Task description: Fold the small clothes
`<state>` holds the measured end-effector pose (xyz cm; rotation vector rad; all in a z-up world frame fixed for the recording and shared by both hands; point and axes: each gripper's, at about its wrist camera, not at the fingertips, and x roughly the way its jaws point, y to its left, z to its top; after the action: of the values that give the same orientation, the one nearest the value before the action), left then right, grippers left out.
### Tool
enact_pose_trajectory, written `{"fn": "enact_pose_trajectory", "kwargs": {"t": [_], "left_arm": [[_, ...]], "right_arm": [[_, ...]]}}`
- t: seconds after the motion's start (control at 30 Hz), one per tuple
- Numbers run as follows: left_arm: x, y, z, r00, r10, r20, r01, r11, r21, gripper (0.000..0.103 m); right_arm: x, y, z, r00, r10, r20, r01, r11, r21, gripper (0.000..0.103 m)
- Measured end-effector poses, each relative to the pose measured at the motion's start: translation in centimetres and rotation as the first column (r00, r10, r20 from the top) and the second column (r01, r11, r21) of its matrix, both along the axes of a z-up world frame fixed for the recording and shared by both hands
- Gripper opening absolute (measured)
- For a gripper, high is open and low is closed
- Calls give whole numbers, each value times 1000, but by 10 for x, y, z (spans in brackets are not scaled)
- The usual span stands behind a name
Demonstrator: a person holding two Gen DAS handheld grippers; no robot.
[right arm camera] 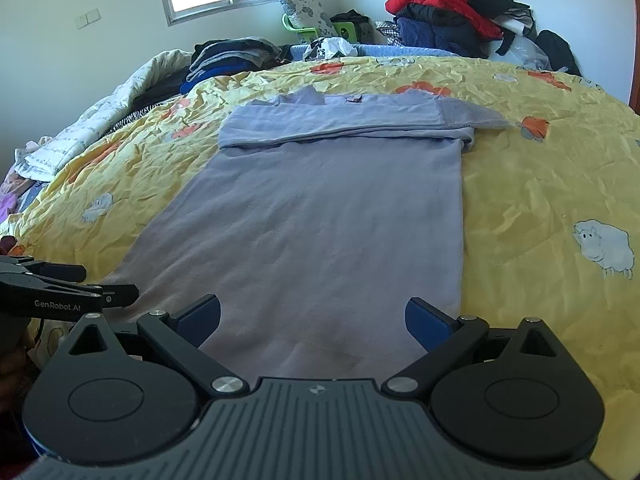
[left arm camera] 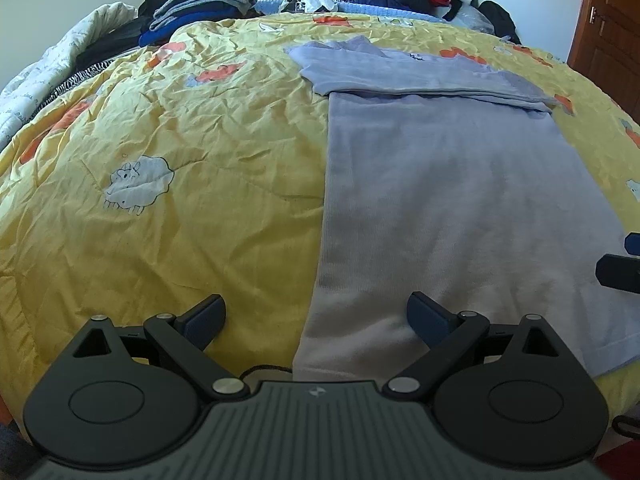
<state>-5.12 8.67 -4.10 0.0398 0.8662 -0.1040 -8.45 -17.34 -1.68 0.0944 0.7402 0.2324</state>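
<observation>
Tongs left (left arm camera: 316, 316) and right (right arm camera: 312, 318) both gape apart, empty, above the lilac top's (right arm camera: 320, 220) near hem.

Lavender garment (right arm camera: 328, 216): soft matt knit cloth, fine-ribbed. Yellow quilt (left arm camera: 192, 184): thin crinkled fabric, slight sheen. Left claw (left arm camera: 316, 316) and right claw (right arm camera: 312, 320): matt black plastic, ribbed housing, polished metal pivots. Door (left arm camera: 608, 32): glossy brown wood.
</observation>
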Motion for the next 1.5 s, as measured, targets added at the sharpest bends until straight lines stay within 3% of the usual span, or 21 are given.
{"fn": "enact_pose_trajectory", "kwargs": {"t": [0.2, 1.37, 1.5], "left_arm": [[-6, -2, -1, 998, -58, 31, 58, 998, 22, 98], [-5, -2, 2, 1000, -20, -10, 20, 1000, 8, 101], [-2, 4, 6, 993, -108, -54, 107, 994, -17, 101]], "right_arm": [[0, -3, 0, 1000, -1, 20, 1, 1000, 0, 100], [0, -2, -1, 1000, 22, 22, -22, 1000, -6, 100], [1, -5, 0, 1000, 24, 14, -24, 1000, -3, 98]]}}
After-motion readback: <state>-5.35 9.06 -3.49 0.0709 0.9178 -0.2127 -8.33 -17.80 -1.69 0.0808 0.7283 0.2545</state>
